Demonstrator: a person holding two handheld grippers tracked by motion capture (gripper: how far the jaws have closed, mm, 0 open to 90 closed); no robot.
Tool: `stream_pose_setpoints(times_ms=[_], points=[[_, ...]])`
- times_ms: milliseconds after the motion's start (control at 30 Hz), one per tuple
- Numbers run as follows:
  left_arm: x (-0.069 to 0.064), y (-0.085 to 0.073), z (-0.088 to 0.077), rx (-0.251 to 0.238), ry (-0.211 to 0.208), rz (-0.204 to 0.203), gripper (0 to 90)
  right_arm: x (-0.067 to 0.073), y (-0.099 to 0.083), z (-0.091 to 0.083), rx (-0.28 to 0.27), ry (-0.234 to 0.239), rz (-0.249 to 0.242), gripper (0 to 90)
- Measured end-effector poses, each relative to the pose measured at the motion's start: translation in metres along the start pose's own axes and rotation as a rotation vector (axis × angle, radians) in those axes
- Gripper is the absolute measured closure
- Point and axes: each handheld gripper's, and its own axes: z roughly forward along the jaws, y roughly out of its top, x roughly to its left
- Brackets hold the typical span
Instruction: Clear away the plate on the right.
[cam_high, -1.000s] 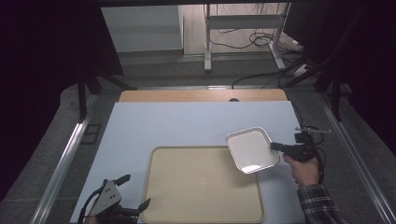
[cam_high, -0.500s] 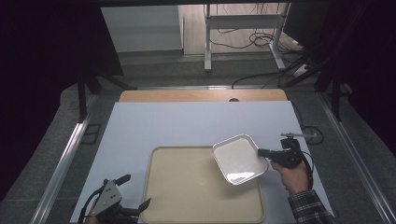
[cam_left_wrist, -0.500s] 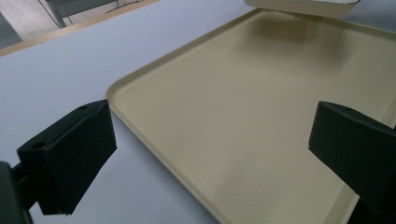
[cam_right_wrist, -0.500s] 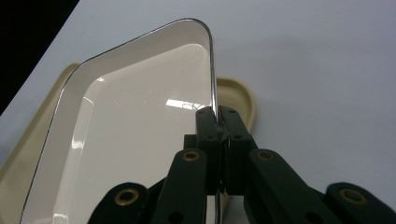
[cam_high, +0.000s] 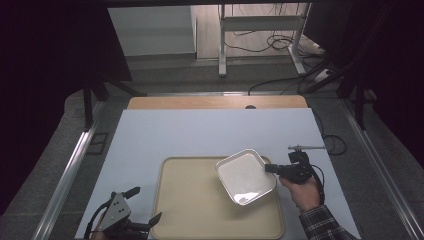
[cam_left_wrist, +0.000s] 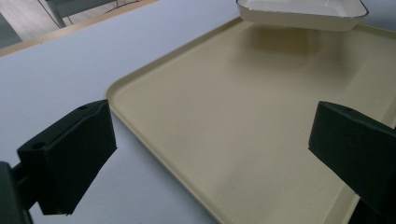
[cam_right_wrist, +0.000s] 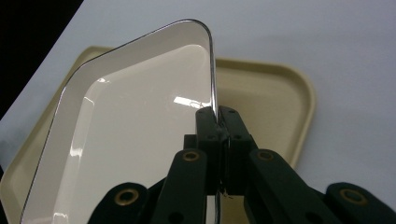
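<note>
A white rectangular dish (cam_high: 245, 176) hangs tilted over the right part of a beige tray (cam_high: 200, 210). My right gripper (cam_high: 270, 168) is shut on the dish's right rim, and in the right gripper view the jaws pinch that thin rim (cam_right_wrist: 215, 116) with the dish (cam_right_wrist: 126, 130) spreading to the left and the tray (cam_right_wrist: 275, 98) beneath. My left gripper (cam_high: 145, 207) stands open at the tray's front left corner. In the left gripper view its black jaws sit wide apart over the tray (cam_left_wrist: 243, 121), and the dish (cam_left_wrist: 303, 11) floats at the far end.
The tray lies on a pale blue-grey table top (cam_high: 200, 135) with a wooden strip (cam_high: 215, 102) along the far edge. A sleeve (cam_high: 325, 225) comes in at the bottom right. Dark floor, cables and metal table legs (cam_high: 222, 40) lie beyond.
My right gripper has carried the dish leftward and toward the near side, from the table beside the tray to over the tray's right part. The left gripper has stayed put.
</note>
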Motion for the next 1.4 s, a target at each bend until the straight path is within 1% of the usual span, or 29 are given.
stream_pose_setpoints(times_ms=[300, 500, 733, 867, 933, 1000, 1133, 1233, 1367, 1400], points=[[0.000, 0.000, 0.000, 0.001, 0.000, 0.002, 0.3, 0.015, -0.003, 0.019, 0.036, 0.016, -0.029, 88.5], [0.000, 0.000, 0.001, 0.004, 0.000, 0.004, 0.4, 0.021, -0.002, 0.029, 0.043, 0.020, -0.029, 88.5], [-0.001, 0.000, 0.001, 0.007, 0.001, 0.007, 0.5, 0.025, 0.000, 0.042, 0.048, 0.008, -0.032, 88.5], [-0.001, 0.000, 0.001, 0.007, 0.002, 0.008, 0.6, 0.025, 0.001, 0.049, 0.054, -0.006, -0.044, 88.5], [-0.001, 0.000, 0.001, 0.007, 0.002, 0.009, 0.6, 0.025, 0.001, 0.052, 0.056, -0.020, -0.041, 88.5], [-0.001, 0.000, 0.001, 0.008, 0.001, 0.010, 0.6, 0.025, 0.001, 0.054, 0.056, -0.022, -0.041, 88.5], [-0.001, 0.000, 0.001, 0.008, 0.001, 0.012, 0.6, 0.024, 0.001, 0.059, 0.067, -0.041, -0.043, 88.5], [-0.001, 0.000, 0.001, 0.009, 0.001, 0.013, 0.6, 0.026, 0.000, 0.062, 0.069, -0.042, -0.045, 88.5], [-0.002, 0.001, 0.001, 0.010, 0.003, 0.017, 0.7, 0.029, -0.002, 0.068, 0.089, -0.056, -0.064, 88.6], [-0.002, 0.001, 0.001, 0.011, 0.003, 0.018, 0.6, 0.029, -0.002, 0.069, 0.094, -0.054, -0.062, 88.6]])
